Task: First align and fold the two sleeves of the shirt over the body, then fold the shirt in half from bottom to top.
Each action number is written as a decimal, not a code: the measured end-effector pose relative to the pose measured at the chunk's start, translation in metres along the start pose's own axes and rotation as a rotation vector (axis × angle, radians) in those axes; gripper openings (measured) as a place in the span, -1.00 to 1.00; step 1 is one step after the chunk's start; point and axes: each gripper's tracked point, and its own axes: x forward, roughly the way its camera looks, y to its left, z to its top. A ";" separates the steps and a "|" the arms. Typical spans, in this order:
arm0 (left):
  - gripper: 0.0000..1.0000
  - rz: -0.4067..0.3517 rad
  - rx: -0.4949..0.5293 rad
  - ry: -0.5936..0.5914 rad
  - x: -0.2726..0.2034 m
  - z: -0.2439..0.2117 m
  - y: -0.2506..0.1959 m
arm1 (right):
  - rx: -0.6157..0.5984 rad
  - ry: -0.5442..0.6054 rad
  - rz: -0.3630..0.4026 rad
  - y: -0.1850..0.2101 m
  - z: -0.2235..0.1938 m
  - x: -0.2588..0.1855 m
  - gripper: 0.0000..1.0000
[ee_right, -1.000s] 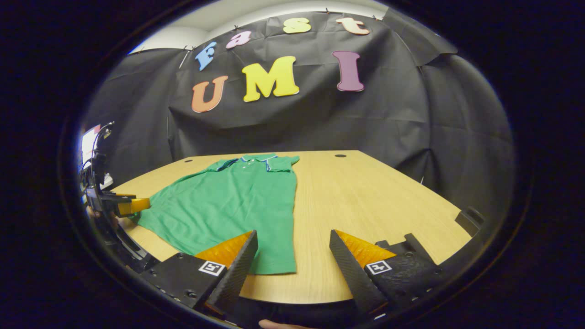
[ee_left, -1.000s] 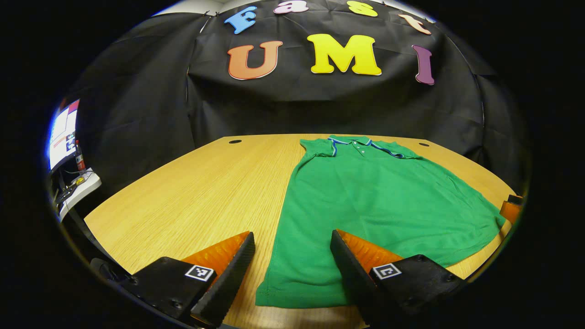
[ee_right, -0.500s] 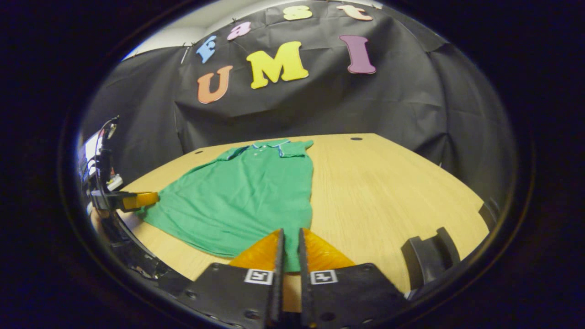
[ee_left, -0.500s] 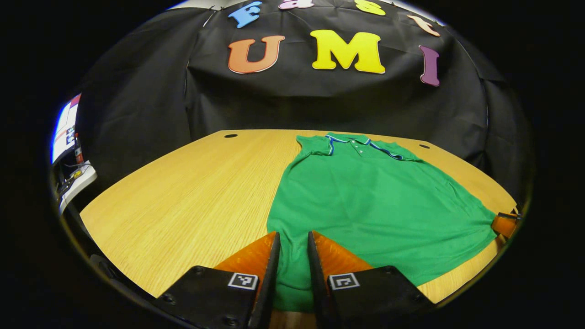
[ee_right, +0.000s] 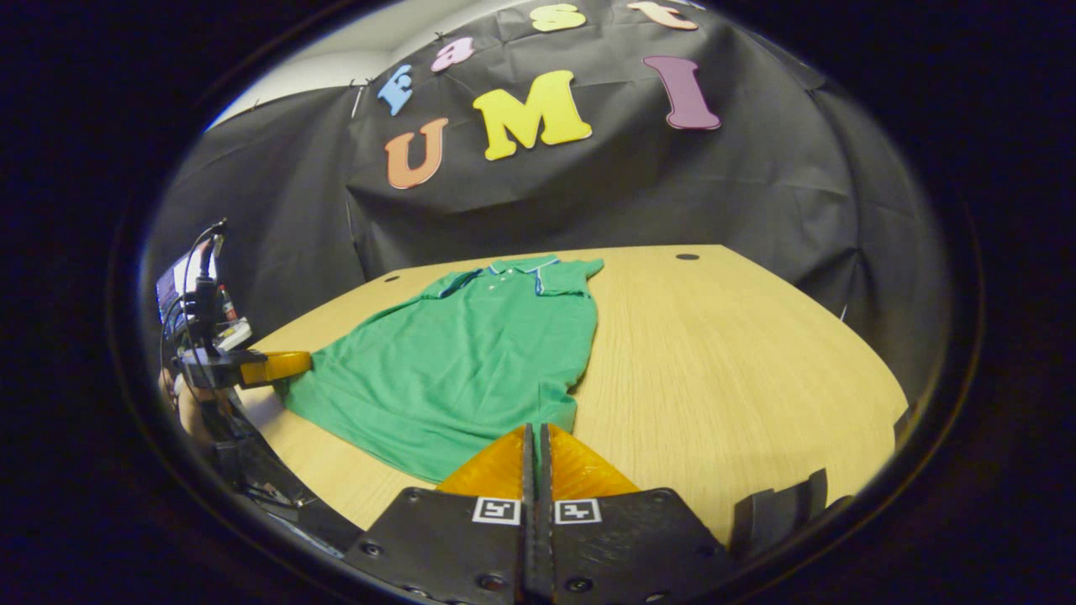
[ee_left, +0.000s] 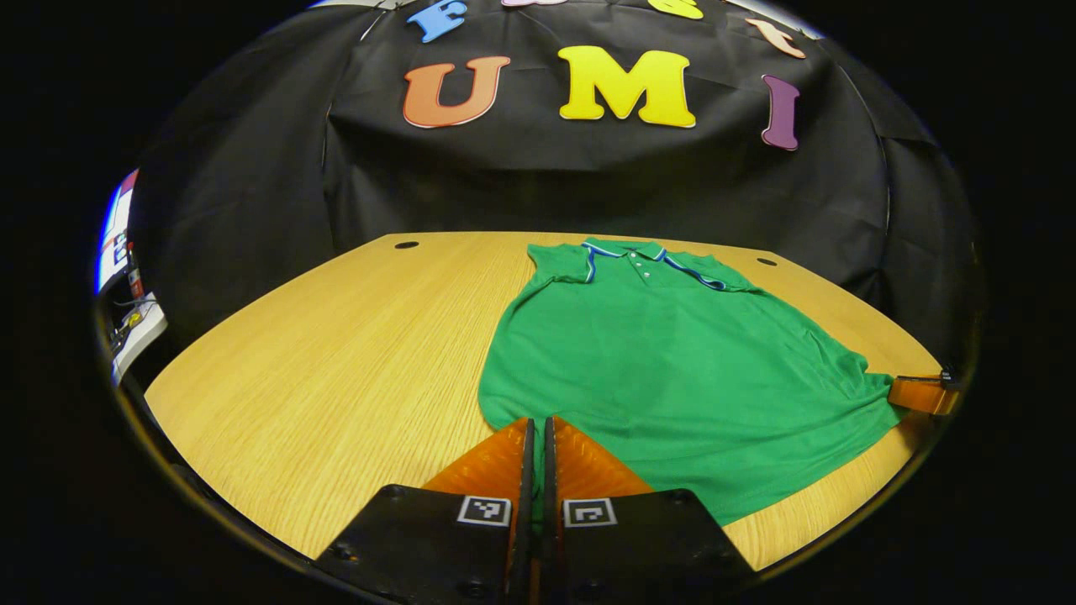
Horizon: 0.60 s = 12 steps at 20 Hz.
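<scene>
Green polo shirt, sleeves already folded in, lies on the wooden table. Both grippers, left and right, have just clamped its hem corners; the hem is lifting, so the bottom-to-top fold looks begun.

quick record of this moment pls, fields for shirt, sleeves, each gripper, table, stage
shirt: green polo shirt, lying on the table, collar at the far end
sleeves: already folded in over the body
left gripper: shut on the hem's left corner
right gripper: shut on the hem's right corner
table: wooden table
stage: bottom-to-top fold starting
</scene>
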 end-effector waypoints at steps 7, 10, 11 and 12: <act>-0.79 -0.057 0.034 -0.053 0.011 0.062 -0.023 | -0.038 -0.007 -0.021 0.000 0.055 0.011 -0.99; -0.80 -0.046 0.057 -0.082 0.019 0.093 -0.016 | -0.067 -0.046 -0.023 0.007 0.095 0.016 -1.00; -0.80 -0.040 0.063 -0.090 0.024 0.104 -0.014 | -0.073 -0.054 -0.023 0.009 0.108 0.020 -0.99; -0.80 -0.039 0.066 -0.097 0.030 0.114 -0.012 | -0.075 -0.061 -0.020 0.010 0.123 0.025 -0.99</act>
